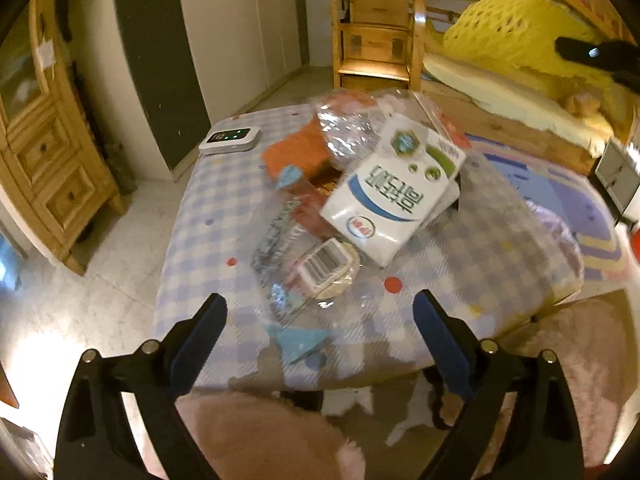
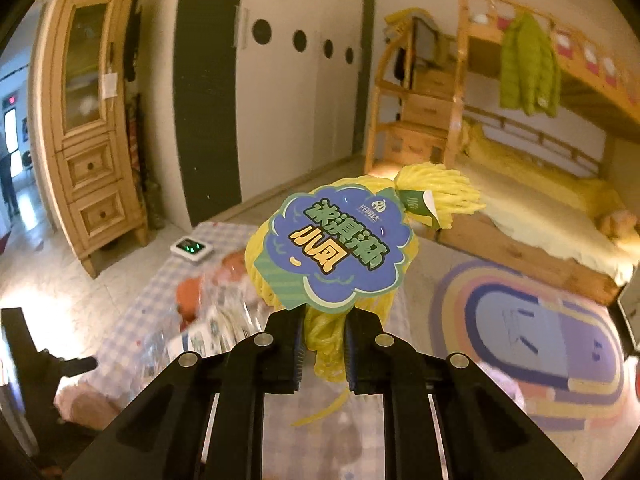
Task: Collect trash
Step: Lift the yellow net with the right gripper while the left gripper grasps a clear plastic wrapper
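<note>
My left gripper hangs open over the near edge of a table with a blue checked cloth, nothing between its fingers. Ahead of it lies a heap of trash: a white carton with blue lettering, crumpled clear wrappers, an orange packet, a barcoded wrapper and blue paper scraps. My right gripper is shut on a yellow net bag, held up above the table. The bag's blue cloud-shaped label faces the camera.
A white device with green lights sits at the table's far left corner. A wooden cabinet stands left, a bunk bed right, with a striped rug before it. A pink fluffy thing lies below the near edge. A person stands in the far doorway.
</note>
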### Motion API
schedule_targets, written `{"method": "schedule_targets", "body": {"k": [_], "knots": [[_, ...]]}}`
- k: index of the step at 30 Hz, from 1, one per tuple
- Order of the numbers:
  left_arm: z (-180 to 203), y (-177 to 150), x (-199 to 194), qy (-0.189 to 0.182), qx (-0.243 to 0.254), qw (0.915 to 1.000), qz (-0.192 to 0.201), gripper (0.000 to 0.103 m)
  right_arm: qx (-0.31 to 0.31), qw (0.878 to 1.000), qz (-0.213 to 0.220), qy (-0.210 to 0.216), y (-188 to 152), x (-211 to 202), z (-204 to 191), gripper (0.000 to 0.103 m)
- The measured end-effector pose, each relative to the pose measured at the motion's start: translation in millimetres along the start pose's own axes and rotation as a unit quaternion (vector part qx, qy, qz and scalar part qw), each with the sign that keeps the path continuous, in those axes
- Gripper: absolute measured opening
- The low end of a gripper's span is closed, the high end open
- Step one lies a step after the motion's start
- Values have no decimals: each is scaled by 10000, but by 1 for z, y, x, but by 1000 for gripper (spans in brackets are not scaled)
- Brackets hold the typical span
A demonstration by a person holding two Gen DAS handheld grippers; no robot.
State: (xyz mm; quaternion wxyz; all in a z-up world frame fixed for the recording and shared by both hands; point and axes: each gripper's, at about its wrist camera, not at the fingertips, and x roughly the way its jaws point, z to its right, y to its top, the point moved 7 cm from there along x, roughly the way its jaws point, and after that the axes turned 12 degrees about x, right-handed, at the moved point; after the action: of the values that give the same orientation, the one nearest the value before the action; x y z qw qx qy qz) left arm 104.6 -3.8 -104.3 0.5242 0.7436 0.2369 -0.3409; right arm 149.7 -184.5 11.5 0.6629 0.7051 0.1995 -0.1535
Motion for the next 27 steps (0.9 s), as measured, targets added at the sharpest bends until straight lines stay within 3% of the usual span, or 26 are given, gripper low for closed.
{"method": "schedule_targets", "body": {"k": [4,7,12,13,15,21,27], "knots": [[-3,-3,25,467,17,9987,-215,79,128,9998,-134,-48,-14,-8,8,16],[-9,-6,40,637,-65,9968,-480,64,224,9995,-222,-78,-20,-9,13,16],[-17,-5,35,748,-124,9963,-413,28,282,9991,-272,-140,-29,-18,23,16],[-22,-3,27,781,-139,9965,-280,23,289,9991,-270,-158,-29,-19,24,16],[-29,0,9,809,-164,9966,-9,2,285,9991,-239,-213,-33,-26,34,16],[-40,23,-48,231,-310,9956,853,0,413,9982,-212,-391,-38,-39,60,16],[5,64,-79,-499,63,9882,1444,0,637,9956,-210,-652,-45,-48,92,16]]}}
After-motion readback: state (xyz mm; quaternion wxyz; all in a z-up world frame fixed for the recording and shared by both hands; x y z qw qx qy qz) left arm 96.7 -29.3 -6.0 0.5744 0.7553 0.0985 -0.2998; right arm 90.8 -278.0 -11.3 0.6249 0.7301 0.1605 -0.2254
